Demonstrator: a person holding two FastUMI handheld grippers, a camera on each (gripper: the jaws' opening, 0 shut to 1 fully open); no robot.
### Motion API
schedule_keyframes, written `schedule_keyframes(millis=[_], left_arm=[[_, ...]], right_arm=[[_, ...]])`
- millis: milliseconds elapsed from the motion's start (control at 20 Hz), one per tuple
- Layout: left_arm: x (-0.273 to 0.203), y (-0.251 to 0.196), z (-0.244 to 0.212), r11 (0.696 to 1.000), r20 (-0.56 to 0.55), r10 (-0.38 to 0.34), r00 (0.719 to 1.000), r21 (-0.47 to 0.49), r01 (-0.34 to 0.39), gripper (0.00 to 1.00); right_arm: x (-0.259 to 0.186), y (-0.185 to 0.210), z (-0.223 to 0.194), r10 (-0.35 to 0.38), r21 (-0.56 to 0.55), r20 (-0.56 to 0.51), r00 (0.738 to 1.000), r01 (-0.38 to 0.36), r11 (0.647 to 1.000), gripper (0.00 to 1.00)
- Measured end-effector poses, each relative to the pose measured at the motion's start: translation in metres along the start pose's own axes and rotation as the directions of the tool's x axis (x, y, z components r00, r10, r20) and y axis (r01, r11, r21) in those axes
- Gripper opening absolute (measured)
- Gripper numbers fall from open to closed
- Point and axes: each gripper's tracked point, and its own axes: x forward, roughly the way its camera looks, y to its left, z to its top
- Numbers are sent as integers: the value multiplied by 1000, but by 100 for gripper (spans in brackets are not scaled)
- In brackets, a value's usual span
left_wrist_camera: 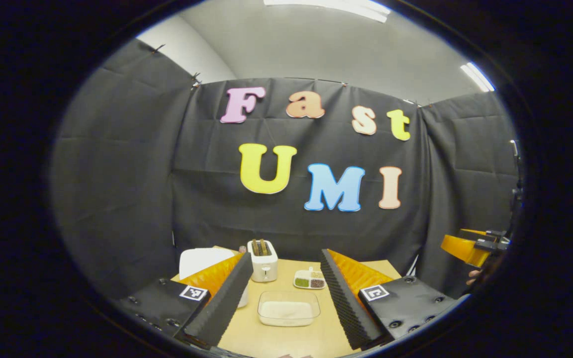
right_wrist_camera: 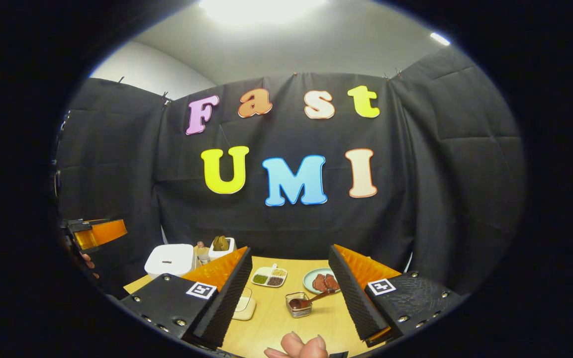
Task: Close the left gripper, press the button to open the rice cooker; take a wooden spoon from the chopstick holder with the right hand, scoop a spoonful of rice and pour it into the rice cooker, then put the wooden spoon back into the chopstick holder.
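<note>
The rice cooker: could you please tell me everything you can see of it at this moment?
The rice cooker is a white, rounded box, apparently plastic with a smooth matte lid. The lid is down, and a small dark slot sits near its front edge. It stands upright at the table's back left corner, before the black cloth. In the left gripper view its white top shows behind the left tool's finger. Neither tool touches it; a small bottle and the toaster stand just to its right.

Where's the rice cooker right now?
The white rice cooker sits at the table's far left corner in the right gripper view, lid down, just left of the toaster. In the left gripper view it peeks out behind the left finger.
</note>
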Motion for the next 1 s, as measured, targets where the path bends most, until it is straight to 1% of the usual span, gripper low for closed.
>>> schedule_keyframes(millis=[50,100,150,200,250,300,400,450,550,600,700,750,850,900,950,1000], left_arm=[[-1,-14,13,1000,30,-20,999,10,19,99],[-2,-28,27,999,80,-50,996,15,49,98],[-1,-41,34,997,106,-75,991,10,75,96],[-1,-53,35,994,105,-104,989,-10,106,95],[-1,-66,35,990,103,-133,986,-28,137,93],[2,-70,39,989,112,-140,984,-26,143,93],[1,-60,59,992,160,-121,980,3,122,93],[0,-58,60,993,166,-116,979,12,116,94],[3,-53,57,992,163,-122,979,11,122,94],[5,-48,56,992,161,-123,979,1,125,94],[7,-26,46,994,122,-105,987,-32,109,94],[11,-14,45,995,117,-94,989,-34,99,94],[12,8,48,998,119,-67,991,-10,68,93],[13,15,49,998,118,-61,991,1,61,92],[15,20,50,998,121,-57,991,6,57,92],[17,24,51,998,120,-55,991,3,55,92]], right_arm=[[-8,-7,1,-19,-22,4,1000,19,1000,94],[-15,-15,8,-34,-40,30,999,35,999,94],[-20,-22,17,-55,-49,59,997,58,997,94],[-25,-30,21,-74,-52,78,994,78,996,95],[-28,-36,21,-99,-42,75,992,103,994,95],[-32,-39,20,-105,-29,65,992,107,994,95],[-32,-38,31,-96,-2,72,993,96,995,95],[-30,-43,36,-108,14,72,992,107,994,95],[-26,-34,44,-102,40,76,992,99,994,95],[-24,-28,48,-95,34,82,992,93,995,96],[-17,-25,52,-113,-14,79,990,115,993,96],[-14,-22,56,-126,-36,81,989,129,991,96],[-8,-5,66,-119,-58,95,988,125,990,96],[-7,3,69,-113,-57,100,989,119,991,89],[-6,11,71,-104,-58,105,989,111,992,96],[-6,17,73,-97,-70,114,989,106,992,96]])
